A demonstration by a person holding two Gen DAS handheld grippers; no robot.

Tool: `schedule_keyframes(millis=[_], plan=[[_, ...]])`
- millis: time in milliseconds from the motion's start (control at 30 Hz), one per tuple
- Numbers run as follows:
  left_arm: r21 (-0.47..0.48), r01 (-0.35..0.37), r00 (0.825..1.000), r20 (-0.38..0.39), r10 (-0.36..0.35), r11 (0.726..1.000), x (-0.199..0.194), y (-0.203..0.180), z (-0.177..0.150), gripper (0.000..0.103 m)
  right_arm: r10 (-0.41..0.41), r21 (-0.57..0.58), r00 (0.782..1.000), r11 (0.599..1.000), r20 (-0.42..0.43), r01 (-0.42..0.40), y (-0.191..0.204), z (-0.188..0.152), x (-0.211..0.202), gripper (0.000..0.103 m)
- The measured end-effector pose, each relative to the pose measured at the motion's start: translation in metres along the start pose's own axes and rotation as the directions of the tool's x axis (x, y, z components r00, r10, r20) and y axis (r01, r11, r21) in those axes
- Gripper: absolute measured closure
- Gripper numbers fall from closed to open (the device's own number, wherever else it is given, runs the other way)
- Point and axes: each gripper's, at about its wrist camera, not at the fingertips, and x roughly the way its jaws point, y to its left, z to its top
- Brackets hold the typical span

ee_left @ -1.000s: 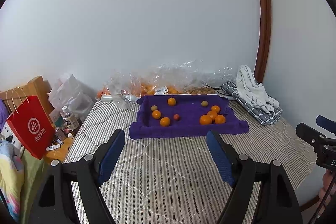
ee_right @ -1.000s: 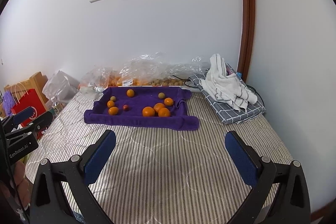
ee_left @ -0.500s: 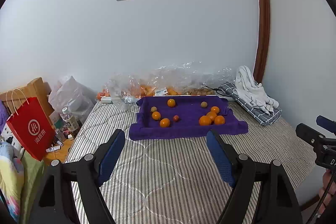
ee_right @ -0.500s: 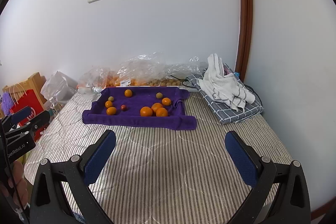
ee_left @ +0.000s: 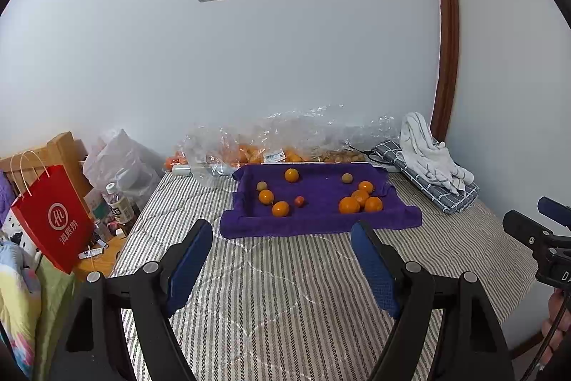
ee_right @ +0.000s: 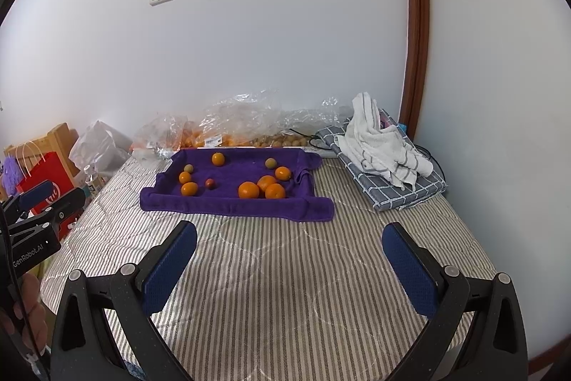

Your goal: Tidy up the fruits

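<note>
A: Fruit — where is it?

B: Oranges [ee_left: 349, 204] and smaller fruits lie scattered on a purple towel [ee_left: 321, 224] spread across the striped mattress [ee_left: 285, 291], its rolled edges likely stopping rolling.

A: And the grippers?

B: Left gripper [ee_left: 282, 268] and right gripper [ee_right: 289, 268] hover short of the towel, fingers wide, holding nothing.

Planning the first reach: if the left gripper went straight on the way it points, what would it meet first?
Probably the striped bedcover, short of the purple towel. The left gripper is open, empty and tilted downward; nothing else lies between, though depth is unclear.
</note>
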Motion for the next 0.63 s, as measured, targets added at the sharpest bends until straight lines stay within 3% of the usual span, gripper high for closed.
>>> schedule_keyframes(millis=[633], plan=[[-0.013, -0.016, 1.000, 0.001, 0.016, 1.000, 0.0029, 0.0081, -0.0006, 0.024, -0.002, -0.003, 1.000, 1.000, -0.001, 0.002, 0.0015, -0.0020, 0.0023, 0.001]])
